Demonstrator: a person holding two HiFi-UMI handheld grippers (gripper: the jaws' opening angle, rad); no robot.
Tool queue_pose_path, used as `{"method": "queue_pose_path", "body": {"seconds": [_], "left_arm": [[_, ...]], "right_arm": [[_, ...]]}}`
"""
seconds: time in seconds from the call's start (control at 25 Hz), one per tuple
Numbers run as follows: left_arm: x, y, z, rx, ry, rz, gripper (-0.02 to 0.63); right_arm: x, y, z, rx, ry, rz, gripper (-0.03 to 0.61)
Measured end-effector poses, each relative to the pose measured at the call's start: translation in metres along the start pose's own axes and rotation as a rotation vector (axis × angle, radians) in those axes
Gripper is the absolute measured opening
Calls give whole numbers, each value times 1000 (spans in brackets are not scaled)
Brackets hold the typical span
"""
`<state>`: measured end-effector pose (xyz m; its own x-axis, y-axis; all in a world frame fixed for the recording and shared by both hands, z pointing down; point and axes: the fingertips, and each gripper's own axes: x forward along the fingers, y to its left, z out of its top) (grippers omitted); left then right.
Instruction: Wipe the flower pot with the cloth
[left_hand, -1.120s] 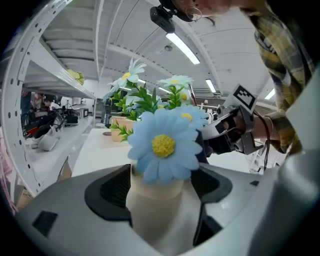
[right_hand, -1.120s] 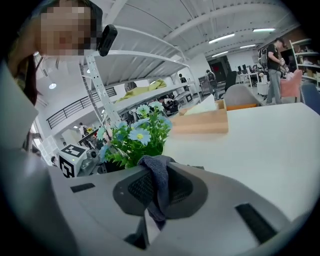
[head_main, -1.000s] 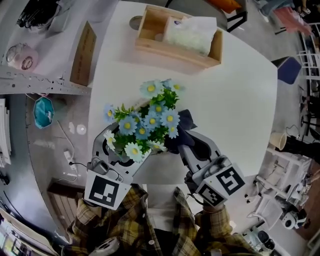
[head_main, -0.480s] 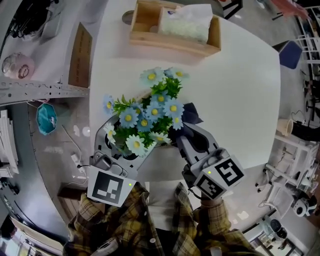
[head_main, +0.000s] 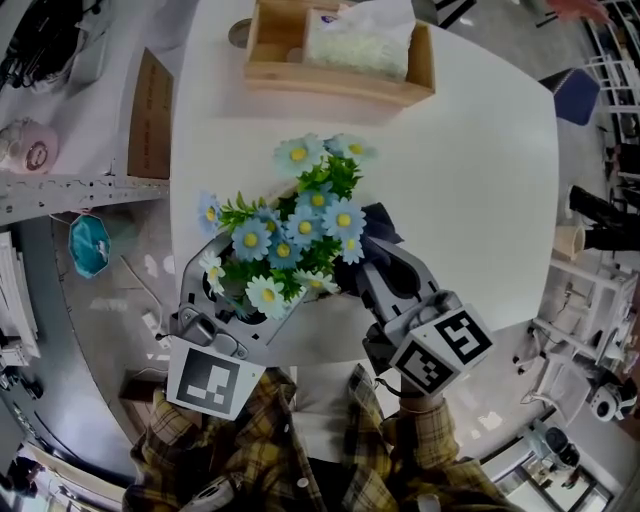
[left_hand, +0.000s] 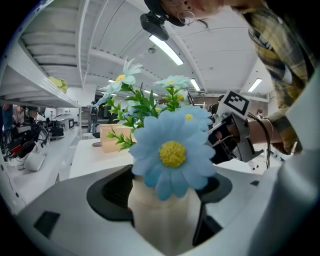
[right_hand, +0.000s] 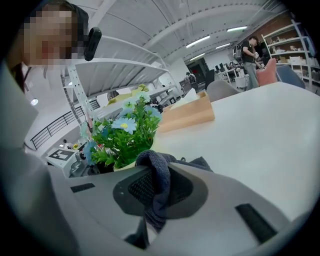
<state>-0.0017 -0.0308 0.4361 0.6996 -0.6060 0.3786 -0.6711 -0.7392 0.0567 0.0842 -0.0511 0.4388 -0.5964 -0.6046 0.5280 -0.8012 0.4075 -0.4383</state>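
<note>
**A:** Flower pot (left_hand: 162, 231), where is it?

**B:** At the near edge of the white table (head_main: 480, 200). The left gripper (left_hand: 165, 202) has its jaws clamped on the pot's cream sides, and blue flowers (head_main: 300, 235) spread above it.

**A:** And the cloth?

**B:** The dark cloth (right_hand: 160, 171) is pinched in the right gripper (right_hand: 159, 194), just beside the pot. I cannot tell if they touch.

**A:** Anything beyond?

**B:** A wooden box (head_main: 340, 85) with tissue stands well apart at the far edge.

In your head view the flowers (head_main: 300, 235) hide the pot (left_hand: 162, 217); the top edge cuts off the box (head_main: 340, 78).
</note>
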Motion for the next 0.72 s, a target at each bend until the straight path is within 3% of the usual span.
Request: {"method": "queue_pose_path", "body": {"seconds": [0.32, 0.72], "left_arm": [[1, 1, -2, 35, 25, -76, 360], [6, -18, 1, 89, 80, -299, 360]], "right_arm": [[18, -20, 17, -28, 30, 12, 17], [28, -23, 27, -225, 271, 286, 17]]}}
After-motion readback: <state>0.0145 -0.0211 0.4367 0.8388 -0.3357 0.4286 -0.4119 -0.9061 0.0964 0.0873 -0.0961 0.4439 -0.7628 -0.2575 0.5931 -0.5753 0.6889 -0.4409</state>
